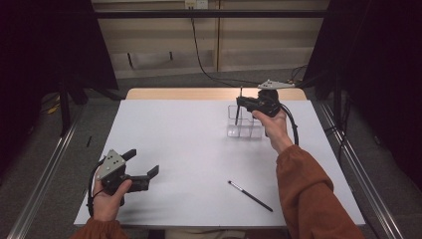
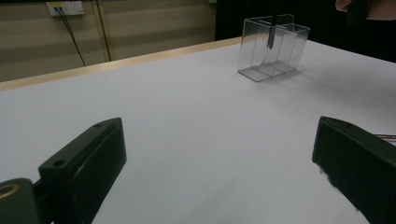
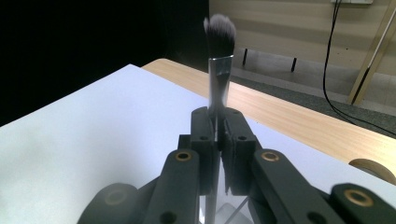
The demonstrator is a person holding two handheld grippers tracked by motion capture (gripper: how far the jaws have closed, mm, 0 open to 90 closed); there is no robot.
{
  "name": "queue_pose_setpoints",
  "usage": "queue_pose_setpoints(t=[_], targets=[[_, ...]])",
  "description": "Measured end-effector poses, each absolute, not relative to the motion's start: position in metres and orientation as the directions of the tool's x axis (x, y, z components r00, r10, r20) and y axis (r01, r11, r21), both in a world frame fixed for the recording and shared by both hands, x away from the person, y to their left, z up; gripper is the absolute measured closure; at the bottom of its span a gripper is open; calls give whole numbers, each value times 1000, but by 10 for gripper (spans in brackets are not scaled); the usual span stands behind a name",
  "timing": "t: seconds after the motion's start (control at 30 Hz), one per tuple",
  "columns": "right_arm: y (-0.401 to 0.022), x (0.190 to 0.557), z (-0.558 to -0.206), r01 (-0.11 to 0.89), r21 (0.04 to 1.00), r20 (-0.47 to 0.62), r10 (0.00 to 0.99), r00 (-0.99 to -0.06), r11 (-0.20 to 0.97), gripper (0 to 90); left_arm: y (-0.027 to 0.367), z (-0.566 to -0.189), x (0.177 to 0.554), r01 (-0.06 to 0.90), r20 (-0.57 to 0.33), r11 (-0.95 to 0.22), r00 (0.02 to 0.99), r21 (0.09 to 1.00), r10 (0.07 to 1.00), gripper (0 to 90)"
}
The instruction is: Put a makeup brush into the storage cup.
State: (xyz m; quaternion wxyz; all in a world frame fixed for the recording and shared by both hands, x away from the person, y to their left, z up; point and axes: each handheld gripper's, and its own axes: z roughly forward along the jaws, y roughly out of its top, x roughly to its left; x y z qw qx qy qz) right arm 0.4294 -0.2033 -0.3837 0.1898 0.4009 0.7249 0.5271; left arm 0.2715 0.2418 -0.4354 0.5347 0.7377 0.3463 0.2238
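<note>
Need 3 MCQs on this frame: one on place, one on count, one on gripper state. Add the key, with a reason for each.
1. Where does the loose brush lie?
A. inside the clear organizer
B. on the white table, near the front edge by the person's right arm
C. between the left gripper's jaws

2. How many brushes are in view?
A. one
B. two
C. four

3. What is the state of the right gripper?
A. wide open over bare table
B. shut on nothing
C. shut on a brush, bristles up

Key:
1 B: the high view shows it flat on the table, apart from the clear organizer.
2 B: one lies loose, and the held brush is over the organizer.
3 C: the right gripper view shows its jaws closed on the handle; the left gripper is open.
</note>
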Motion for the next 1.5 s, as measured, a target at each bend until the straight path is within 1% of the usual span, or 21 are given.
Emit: queue_pose_setpoints(t=[0.37, 0.43, 0.57, 0.6, 0.7, 0.83, 0.93, 0.97, 1.0, 1.07, 1.13, 1.2, 1.27, 1.3, 1.4, 1.5], targets=[[-201, 431, -390, 393, 912, 160, 776, -611, 122, 840, 242, -435, 272, 272, -37, -192, 660, 943, 751, 26], [-200, 431, -390, 397, 909, 157, 774, -613, 130, 839, 242, -434, 271, 281, -49, -180, 651, 943, 757, 28], [-200, 431, -391, 388, 912, 151, 771, -619, 133, 834, 240, -435, 270, 274, -35, -201, 666, 940, 745, 26], [-200, 431, -391, 391, 911, 152, 774, -615, 131, 819, 240, -436, 271, 275, -33, -204, 666, 940, 745, 28], [-201, 430, -393, 388, 913, 149, 781, -607, 128, 746, 241, -435, 270, 272, -32, -200, 662, 941, 749, 28], [-202, 429, -397, 378, 917, 137, 794, -592, 124, 593, 241, -436, 271, 272, -29, -205, 663, 940, 748, 28], [-201, 428, -398, 374, 919, 121, 808, -577, 129, 410, 240, -435, 270, 274, -29, -206, 663, 940, 748, 29], [-200, 428, -398, 375, 918, 117, 813, -570, 130, 363, 240, -435, 270, 273, -29, -206, 664, 940, 747, 29], [-200, 428, -398, 371, 919, 118, 810, -575, 130, 351, 240, -435, 270, 272, -28, -208, 665, 940, 746, 29], [-201, 428, -399, 375, 919, 123, 811, -572, 125, 273, 240, -436, 270, 272, -26, -210, 665, 939, 747, 28], [-201, 428, -399, 374, 918, 119, 807, -579, 133, 251, 240, -436, 271, 273, -27, -208, 663, 939, 748, 29], [-201, 427, -400, 373, 918, 117, 810, -575, 132, 182, 240, -435, 271, 270, -27, -206, 663, 941, 748, 29], [-202, 426, -400, 366, 922, 112, 812, -572, 130, 158, 241, -435, 271, 269, -26, -207, 664, 941, 747, 29], [-202, 426, -399, 362, 924, 117, 812, -571, 121, 127, 240, -436, 271, 271, -26, -207, 662, 940, 749, 29], [-204, 424, -398, 357, 926, 113, 808, -578, 126, 100, 240, -435, 271, 271, -24, -209, 661, 940, 750, 29], [-205, 423, -397, 361, 924, 115, 808, -577, 126, 49, 241, -435, 270, 273, -27, -205, 658, 940, 752, 29]])
